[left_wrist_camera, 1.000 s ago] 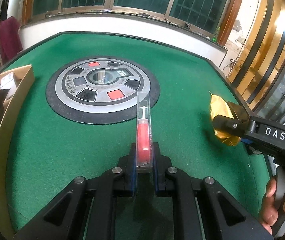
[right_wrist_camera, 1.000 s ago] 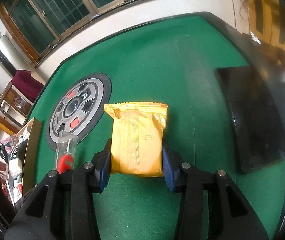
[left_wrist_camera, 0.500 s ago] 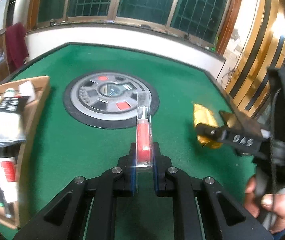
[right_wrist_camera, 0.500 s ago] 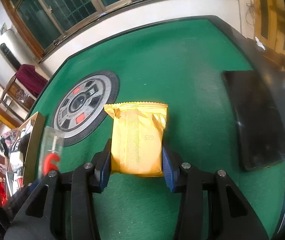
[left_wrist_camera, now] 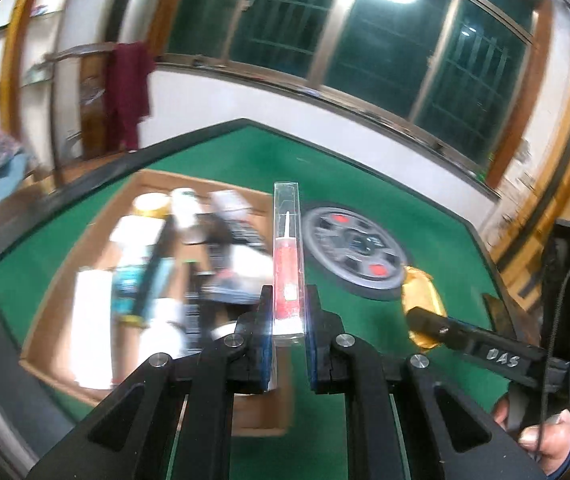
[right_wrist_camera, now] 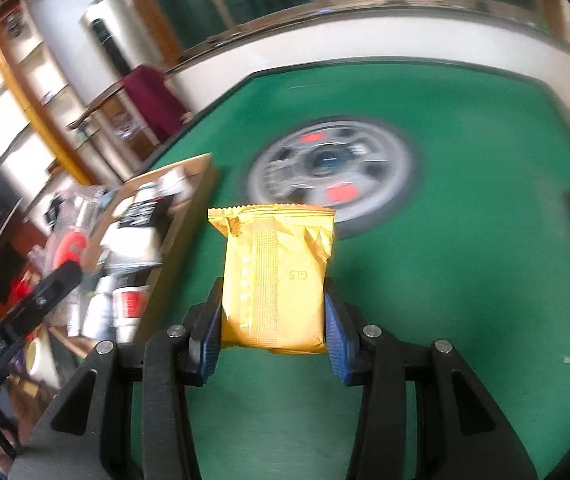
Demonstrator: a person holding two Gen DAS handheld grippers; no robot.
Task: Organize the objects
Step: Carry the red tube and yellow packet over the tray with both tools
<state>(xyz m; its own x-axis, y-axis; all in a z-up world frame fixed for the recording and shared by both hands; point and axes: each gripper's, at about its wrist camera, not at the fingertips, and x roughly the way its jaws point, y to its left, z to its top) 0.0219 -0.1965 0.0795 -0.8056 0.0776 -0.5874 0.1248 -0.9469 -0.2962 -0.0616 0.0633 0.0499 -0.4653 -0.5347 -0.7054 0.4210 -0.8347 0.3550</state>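
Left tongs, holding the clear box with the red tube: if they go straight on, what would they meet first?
Probably the cardboard box full of items, or its right edge: the clear tube box in the left tongs points over it. Blur leaves depth unclear.

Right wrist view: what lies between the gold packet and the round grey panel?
Only bare green felt; the gold packet, clamped in the right hand-held gripper, overlaps the round grey panel in this blurred view.

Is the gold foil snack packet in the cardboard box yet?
Out. The gold foil snack packet is clamped in the right hand-held gripper over green felt, beside the cardboard box.
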